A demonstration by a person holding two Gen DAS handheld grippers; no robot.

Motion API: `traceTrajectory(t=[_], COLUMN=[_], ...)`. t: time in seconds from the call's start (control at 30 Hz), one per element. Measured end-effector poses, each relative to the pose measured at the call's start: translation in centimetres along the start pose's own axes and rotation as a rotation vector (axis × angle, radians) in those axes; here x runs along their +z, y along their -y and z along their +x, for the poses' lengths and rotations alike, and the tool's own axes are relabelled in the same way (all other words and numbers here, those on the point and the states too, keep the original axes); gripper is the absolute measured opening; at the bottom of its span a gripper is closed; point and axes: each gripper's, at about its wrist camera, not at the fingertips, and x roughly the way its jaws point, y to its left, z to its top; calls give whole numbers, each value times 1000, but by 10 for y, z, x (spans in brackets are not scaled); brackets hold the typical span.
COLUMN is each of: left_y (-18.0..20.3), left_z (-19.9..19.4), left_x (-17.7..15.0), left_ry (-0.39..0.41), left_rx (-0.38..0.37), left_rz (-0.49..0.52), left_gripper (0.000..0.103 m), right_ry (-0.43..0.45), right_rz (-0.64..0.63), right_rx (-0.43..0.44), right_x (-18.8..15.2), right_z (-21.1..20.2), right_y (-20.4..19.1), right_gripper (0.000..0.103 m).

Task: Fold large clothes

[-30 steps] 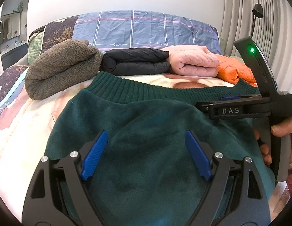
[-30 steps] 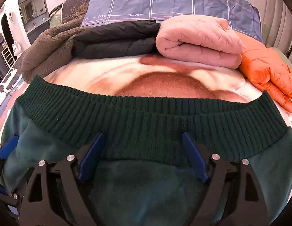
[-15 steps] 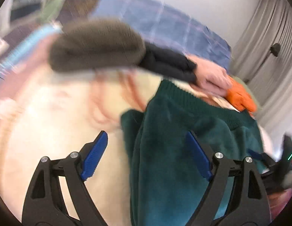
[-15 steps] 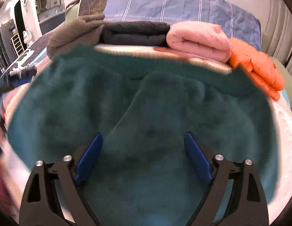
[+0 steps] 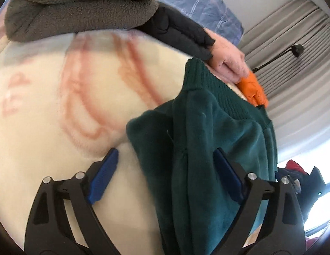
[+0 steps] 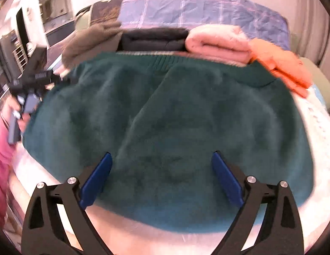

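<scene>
A dark green fleece sweater (image 6: 175, 116) lies folded on the bed, its ribbed hem (image 6: 165, 60) toward the pillows. My right gripper (image 6: 161, 156) hovers above its near part, fingers wide apart and touching nothing. In the left wrist view the sweater (image 5: 218, 148) fills the right side, seen from its left edge. My left gripper (image 5: 165, 154) straddles that folded edge. Its jaws are opening, with fleece between the pads but not pressed.
Folded clothes line the head of the bed: grey fleece (image 5: 79, 6), black jacket (image 5: 179, 34), pink jacket (image 6: 218, 42), orange jacket (image 6: 282, 70). A blue plaid cover (image 6: 196, 8) lies behind them. The cream blanket (image 5: 47, 106) is bare left of the sweater. Curtains (image 5: 292, 42) hang at right.
The left view has swung and rolled from over the sweater's middle to its left edge. The right gripper has drawn back from the ribbed hem, so most of the sweater shows.
</scene>
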Motion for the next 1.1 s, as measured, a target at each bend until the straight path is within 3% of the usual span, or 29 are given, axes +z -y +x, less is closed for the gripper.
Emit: traceTrajectory(t=[0.13,0.23,0.4,0.53,0.6,0.63,0.67,0.7,0.73,0.77,0.83,1.1], left_y=[-2,-3,-8,-10,-10,-9,-8,-7,-7,-6,7,114], left_z=[4,8,11,16,19,21,20,20,19,16,4,-38], left_x=[3,7,10,15,18,19,18,17,18,19,23,55], left_ry=[8,21,31,31,41,55,68,75,85,96,131,198], left_rx=[-27,-53,-95,-114,-118,-116,-119,-130,-152,-164,-157,-118], left_rz=[28,31,34,46,47,48,54,56,44,25,36,189], left_gripper=[93,93,93,94,94,87,80,67,53,47,33,32], right_ry=[122,126,167,148,147,154,175,187,192,195,222,339], right_rz=[-306,-528,-725,-789,-789,-779,-775,-777,-776,-766,-730,-331], right_rx=[41,108,73,-10,-53,-49,-55,-49,-25,7,25,251], right_x=[-8,-24,-40,-31,-29,-27,-24,-24,-22,-20,-15,37], right_z=[-32,-24,4,50,68,70,69,65,61,56,43,-45], right_y=[-74,-144,-217,-238,-246,-246,-247,-247,-246,-245,-237,-133], right_gripper=[94,94,94,94,94,91,74,57,46,33,27,12])
